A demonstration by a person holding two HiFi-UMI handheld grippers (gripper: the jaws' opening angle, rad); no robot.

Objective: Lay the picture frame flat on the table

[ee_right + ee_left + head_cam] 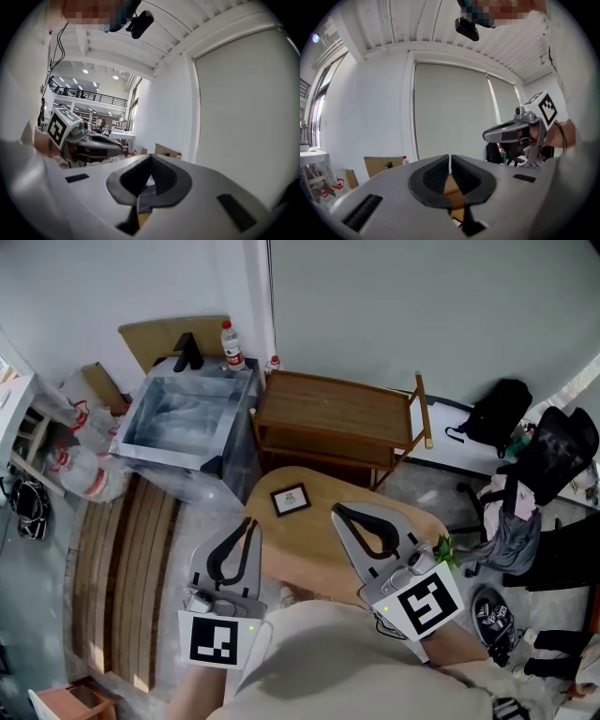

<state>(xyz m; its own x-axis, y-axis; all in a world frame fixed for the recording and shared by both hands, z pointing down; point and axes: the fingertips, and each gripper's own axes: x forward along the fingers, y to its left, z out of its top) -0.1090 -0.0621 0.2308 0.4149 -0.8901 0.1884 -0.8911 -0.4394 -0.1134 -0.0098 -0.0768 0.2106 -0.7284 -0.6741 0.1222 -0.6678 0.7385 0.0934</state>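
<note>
Wooden bench [309, 542] below both grippers. Picture frame [291, 499] just ahead, between tips; flat or propped, unclear. Left gripper [249, 524] closed, empty; right gripper [337, 511] likewise. Best: open jaws first, take top edge, lower slowly.

The head camera looks steeply down on the table [309, 540], left gripper [251, 521] and right gripper [337, 510], while each gripper camera sits close behind its own jaws, tips up at the wall [370, 117] and ceiling [417, 23], and sees the other gripper.
</note>
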